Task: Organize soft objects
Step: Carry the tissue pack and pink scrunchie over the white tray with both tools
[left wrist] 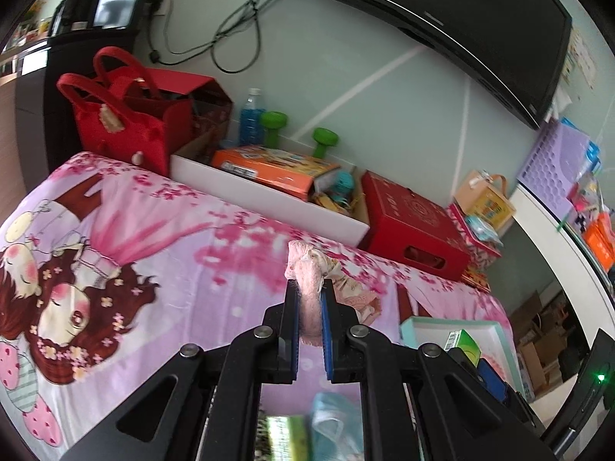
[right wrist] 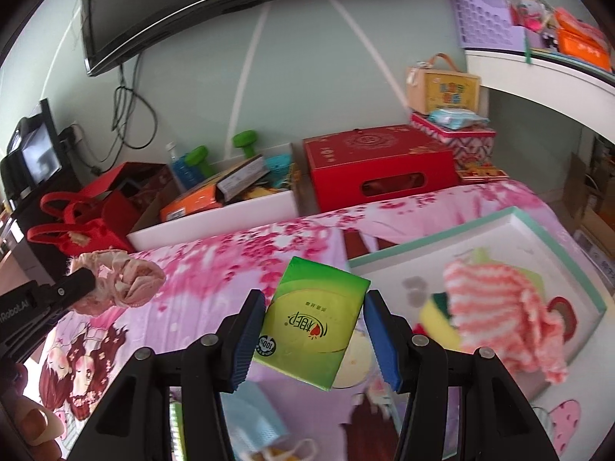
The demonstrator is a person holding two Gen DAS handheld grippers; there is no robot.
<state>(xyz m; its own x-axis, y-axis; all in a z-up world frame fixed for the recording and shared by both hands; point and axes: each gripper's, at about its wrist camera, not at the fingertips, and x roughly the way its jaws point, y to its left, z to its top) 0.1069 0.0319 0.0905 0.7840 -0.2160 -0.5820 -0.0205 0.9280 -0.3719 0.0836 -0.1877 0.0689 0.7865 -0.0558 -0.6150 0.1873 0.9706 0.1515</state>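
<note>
My left gripper (left wrist: 309,299) is shut on a pink fuzzy cloth (left wrist: 307,288) and holds it above the pink cartoon bedsheet (left wrist: 153,230). The cloth bundle (right wrist: 123,282) and the left gripper (right wrist: 82,282) also show at the left of the right wrist view. My right gripper (right wrist: 313,313) holds a green tissue pack (right wrist: 315,319) between its blue pads (right wrist: 248,338), tilted, above the sheet. A white tray with a teal rim (right wrist: 546,226) lies to the right and holds a pink-and-white striped knit (right wrist: 499,315) and a yellow sponge (right wrist: 436,317).
Along the wall stand a red felt bag (left wrist: 130,123), a white box (left wrist: 269,199) with an orange carton, green dumbbells (left wrist: 324,140) and a red gift box (left wrist: 411,226). A light blue cloth (right wrist: 253,411) lies below the right gripper. A TV (left wrist: 442,11) hangs above.
</note>
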